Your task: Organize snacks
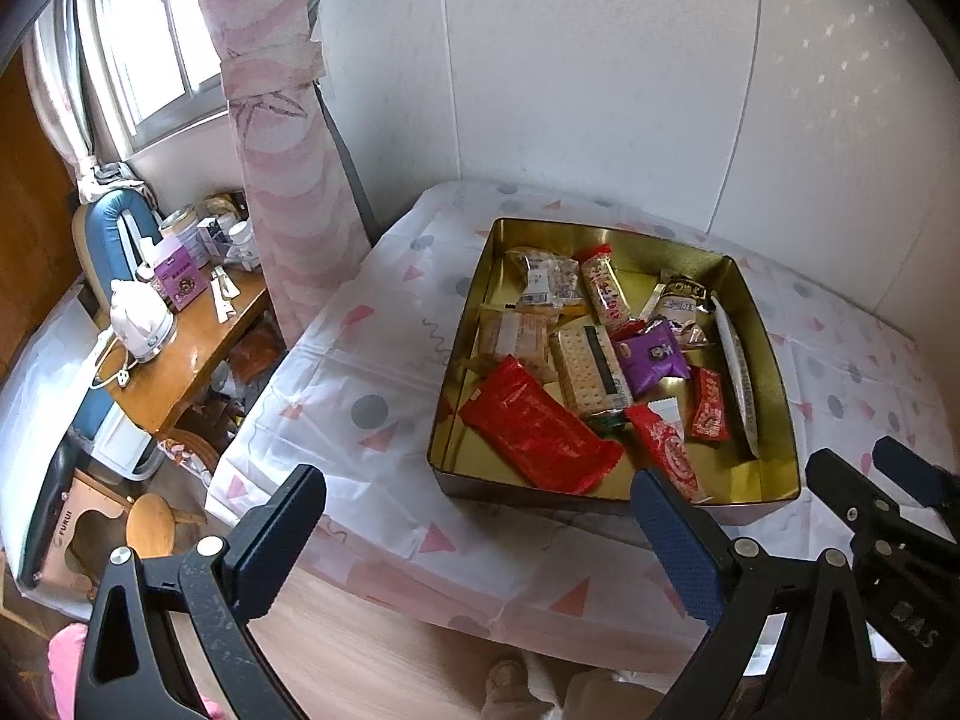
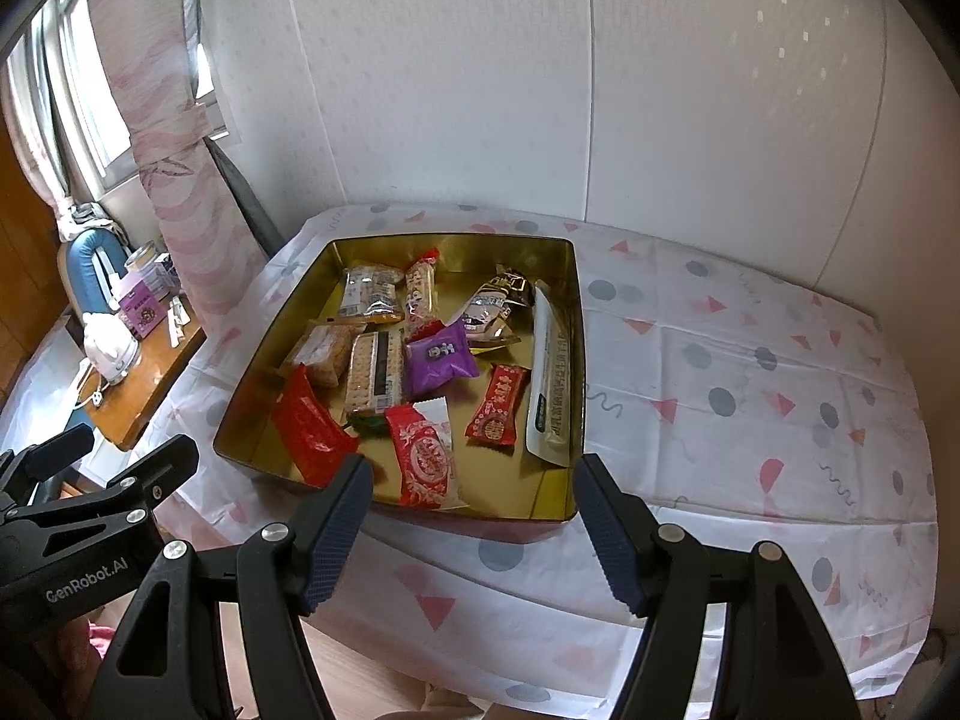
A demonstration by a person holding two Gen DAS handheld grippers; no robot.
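Note:
A gold tin box (image 1: 774,360) (image 2: 579,324) stands on the table and holds several wrapped snacks: a large red pack (image 1: 537,435) (image 2: 309,426), a cracker pack (image 1: 588,369) (image 2: 375,372), a purple pack (image 1: 651,357) (image 2: 438,357), small red packs (image 1: 708,405) (image 2: 495,405) and a long white stick pack (image 2: 549,372). My left gripper (image 1: 480,546) is open and empty, held above the table's near left edge. My right gripper (image 2: 471,525) is open and empty, just in front of the box's near wall.
The table carries a white cloth (image 2: 750,360) with pink triangles and grey dots, against a white wall. To the left stand a wooden desk (image 1: 192,354) with a white kettle (image 1: 141,321), a purple box and jars, a pink curtain (image 1: 282,168), and a stool (image 1: 153,525).

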